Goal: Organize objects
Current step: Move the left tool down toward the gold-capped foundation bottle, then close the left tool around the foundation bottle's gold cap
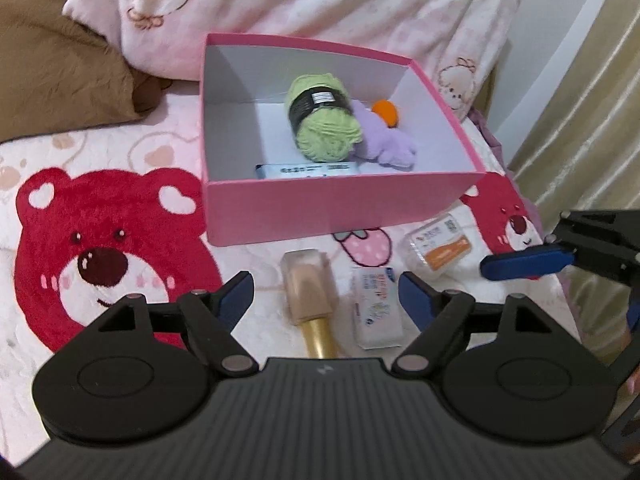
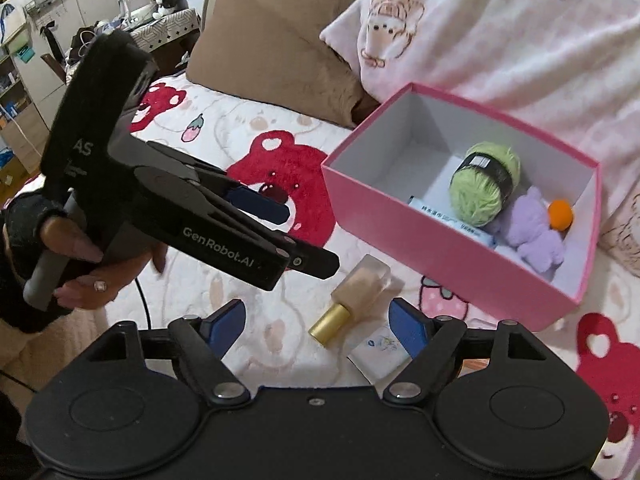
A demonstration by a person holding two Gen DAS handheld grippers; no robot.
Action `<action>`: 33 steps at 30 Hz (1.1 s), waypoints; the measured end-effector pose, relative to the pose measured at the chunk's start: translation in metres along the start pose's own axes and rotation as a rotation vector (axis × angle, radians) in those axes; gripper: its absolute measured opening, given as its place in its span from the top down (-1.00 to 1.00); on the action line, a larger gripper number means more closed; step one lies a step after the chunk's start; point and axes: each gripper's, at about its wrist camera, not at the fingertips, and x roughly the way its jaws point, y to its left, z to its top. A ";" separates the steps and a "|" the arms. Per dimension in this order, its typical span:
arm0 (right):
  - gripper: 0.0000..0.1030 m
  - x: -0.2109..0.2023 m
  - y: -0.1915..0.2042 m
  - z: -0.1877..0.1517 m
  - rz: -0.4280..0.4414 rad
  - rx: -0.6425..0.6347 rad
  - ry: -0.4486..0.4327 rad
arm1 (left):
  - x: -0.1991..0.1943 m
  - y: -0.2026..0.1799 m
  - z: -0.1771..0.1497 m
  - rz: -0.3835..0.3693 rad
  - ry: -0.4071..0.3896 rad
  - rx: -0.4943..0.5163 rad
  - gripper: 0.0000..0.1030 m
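Observation:
A pink box [image 1: 320, 208] stands open on the bear-print bedspread. In it lie green yarn [image 1: 324, 120], a purple plush [image 1: 384, 144], an orange ball [image 1: 385, 111] and a wipes packet [image 1: 304, 170]. In front of the box lie a gold-capped bottle [image 1: 310, 300], a tissue pack [image 1: 376, 308] and a small orange-label packet [image 1: 440, 246]. My left gripper [image 1: 328, 296] hovers open over the bottle and tissue pack. My right gripper [image 2: 316, 320] is open too, above the bottle [image 2: 360, 292] and tissue pack [image 2: 380, 350]. Neither holds anything.
A brown pillow [image 2: 276, 52] and a pink blanket [image 1: 320, 4] lie behind the box [image 2: 440, 252]. A curtain [image 1: 592, 112] hangs at the bed's right edge. A person's hand [image 2: 80, 264] holds the left gripper [image 2: 312, 238]. Shelves and clutter [image 2: 24, 80] stand beyond the bed.

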 end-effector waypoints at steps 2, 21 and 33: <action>-0.60 0.014 0.001 -0.004 0.008 0.022 -0.002 | 0.007 0.007 -0.005 -0.005 -0.008 -0.020 -0.53; -0.31 0.119 0.000 -0.019 -0.128 0.024 -0.013 | 0.069 0.042 -0.048 -0.113 -0.019 -0.238 -0.31; -0.03 0.141 -0.018 -0.024 -0.144 0.141 0.018 | 0.089 0.049 -0.048 -0.134 0.016 -0.277 0.33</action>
